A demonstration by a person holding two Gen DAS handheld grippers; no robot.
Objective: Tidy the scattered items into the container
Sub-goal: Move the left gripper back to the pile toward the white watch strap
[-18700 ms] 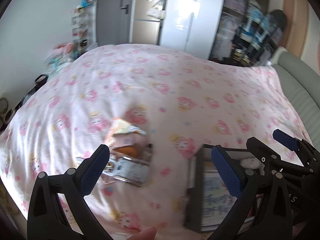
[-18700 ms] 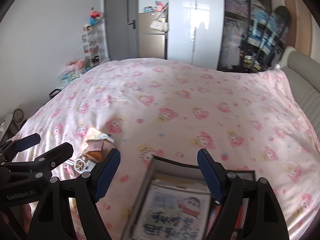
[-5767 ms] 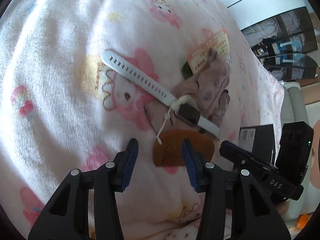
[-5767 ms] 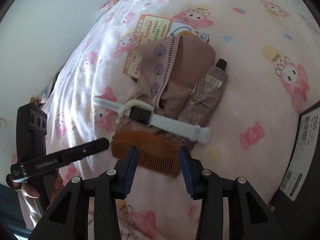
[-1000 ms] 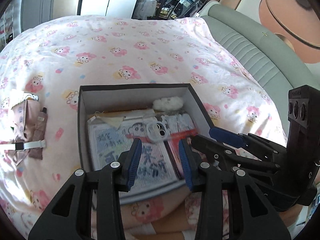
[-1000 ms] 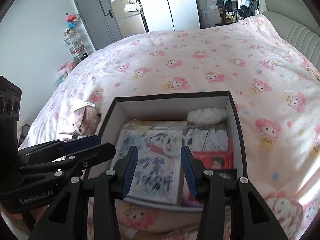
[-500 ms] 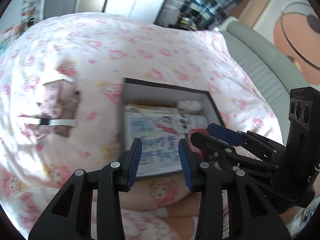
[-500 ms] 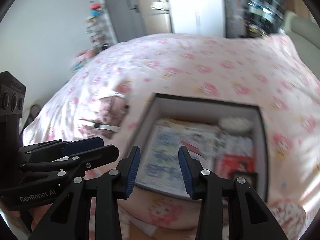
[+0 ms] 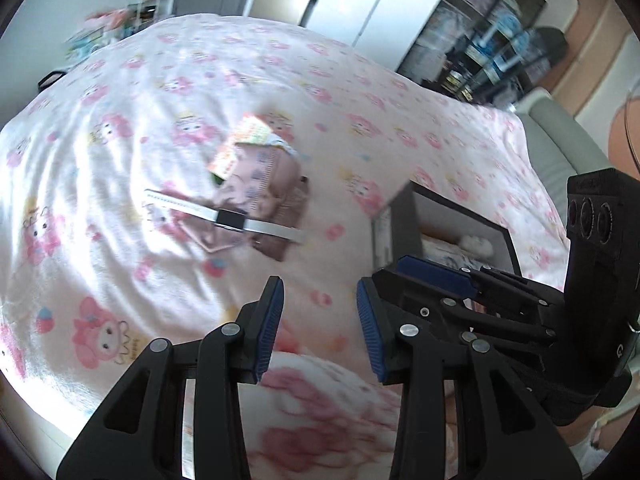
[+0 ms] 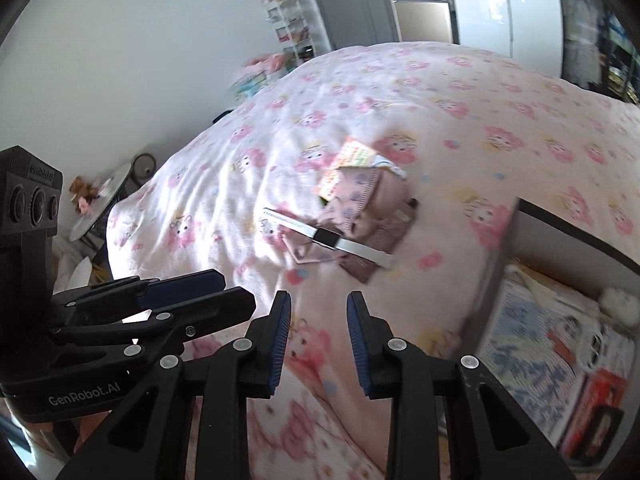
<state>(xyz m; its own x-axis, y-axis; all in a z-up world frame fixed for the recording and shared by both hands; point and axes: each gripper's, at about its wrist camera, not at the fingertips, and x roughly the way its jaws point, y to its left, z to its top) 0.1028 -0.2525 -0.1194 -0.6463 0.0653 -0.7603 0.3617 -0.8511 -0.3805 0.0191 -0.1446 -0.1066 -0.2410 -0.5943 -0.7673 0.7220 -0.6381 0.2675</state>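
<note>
A: What fills the room?
B: A bed (image 10: 460, 92) under a pink cartoon-print cover, bright daylight on it.
A: And behind?
B: White wall (image 10: 140, 40), grey door (image 10: 360, 0), dark shelving (image 9: 492, 40).

a: the black box (image 10: 568, 220) runs off the right edge, and the right gripper's frame (image 9: 500, 300) hides half of it.
b: the pile under the watch (image 9: 230, 218) is smeared; the card's (image 10: 352, 160) print is unreadable.
</note>
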